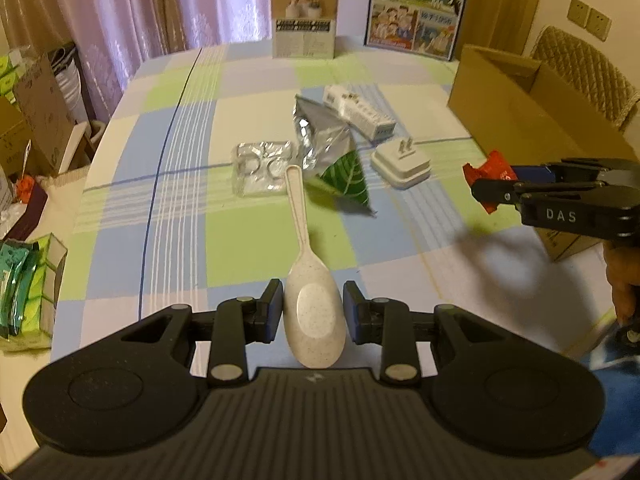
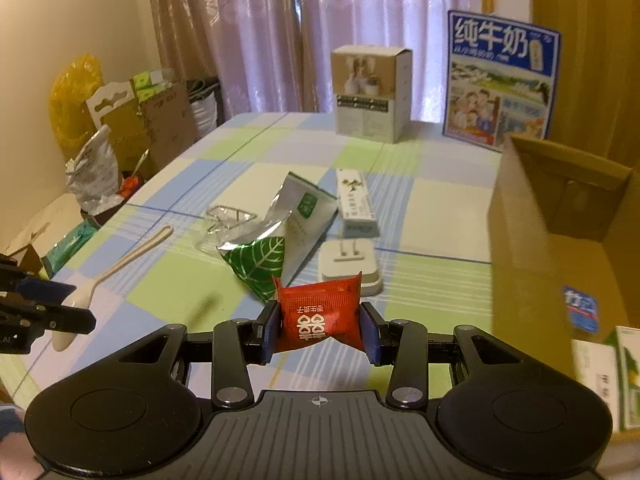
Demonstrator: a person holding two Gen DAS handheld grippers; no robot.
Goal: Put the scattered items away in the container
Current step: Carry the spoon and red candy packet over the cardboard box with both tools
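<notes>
Left wrist view shows the left gripper [image 1: 313, 312] nearest, its jaws drawn in on the bowl of a speckled cream spoon [image 1: 312, 280], the handle pointing away toward twelve o'clock above the checked tablecloth [image 1: 248, 240]. Over at three o'clock the right gripper [image 1: 486, 192] is seen side on, its jaws closed on a red candy packet [image 1: 490, 172]; from its own camera the right gripper [image 2: 319, 330] pinches that red candy packet [image 2: 316, 316] from both sides, crumpling it inward, while the left gripper [image 2: 74, 308] and spoon [image 2: 120, 264] show at nine o'clock. Further out on the cloth, around the middle, lie a clear blister pack [image 1: 262, 166], a silver pouch with a green leaf print [image 1: 324, 148], a white plug adapter [image 1: 400, 166] and, just behind, a long white carton [image 1: 360, 110]. At two o'clock stands the open cardboard box [image 1: 520, 100], the container, on the table edge. Farthest, at twelve o'clock, a beige product box [image 1: 305, 16] and a blue milk carton [image 1: 418, 4] stand upright before the curtains [image 1: 120, 4].
</notes>
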